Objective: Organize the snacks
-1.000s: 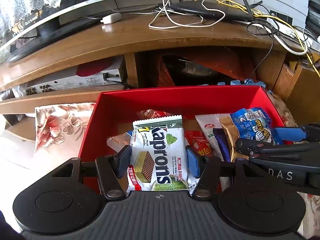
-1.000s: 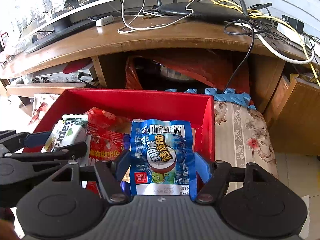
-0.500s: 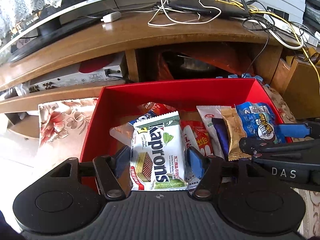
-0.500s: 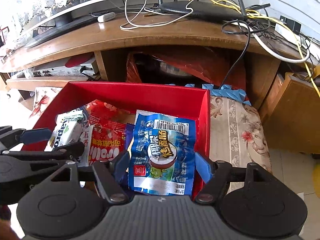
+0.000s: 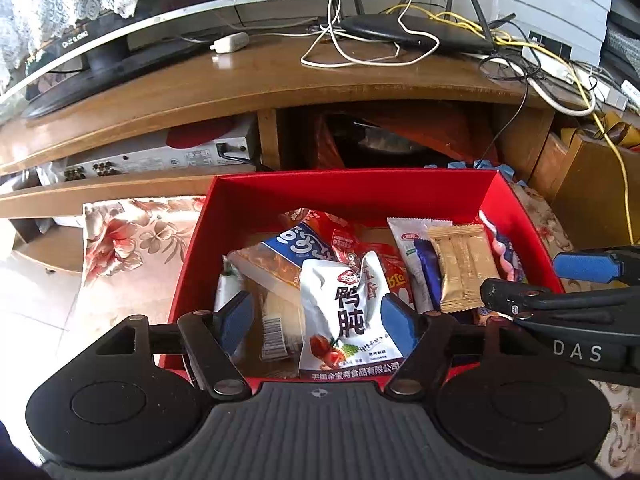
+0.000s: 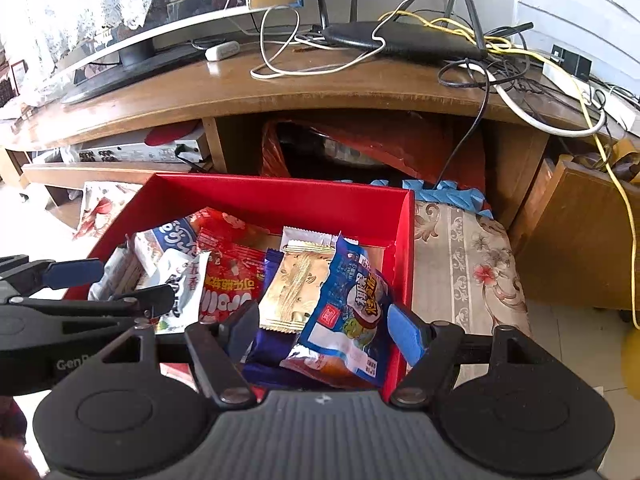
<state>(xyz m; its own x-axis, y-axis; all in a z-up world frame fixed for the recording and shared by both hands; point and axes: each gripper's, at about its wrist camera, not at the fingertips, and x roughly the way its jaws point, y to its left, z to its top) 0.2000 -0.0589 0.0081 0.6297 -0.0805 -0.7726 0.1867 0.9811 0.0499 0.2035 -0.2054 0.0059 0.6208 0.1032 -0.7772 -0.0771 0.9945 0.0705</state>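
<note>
The green wafer packet clamped a second ago is no longer seen between the opening jaws of the left gripper [image 5: 316,322]; a white pouch [image 5: 348,316] lies loose below in the red box [image 5: 360,196]. The blue packet [image 6: 348,312], earlier pinched, now lies tilted in the box, free of the spread right gripper [image 6: 326,332].

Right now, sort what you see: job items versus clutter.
Job:
- red cardboard box
- white foil snack packet
- gold wafer wrapper
- blue sausage packet

Lying about:
- black router
- white looped cable
- silver media player
- floral cloth
</note>
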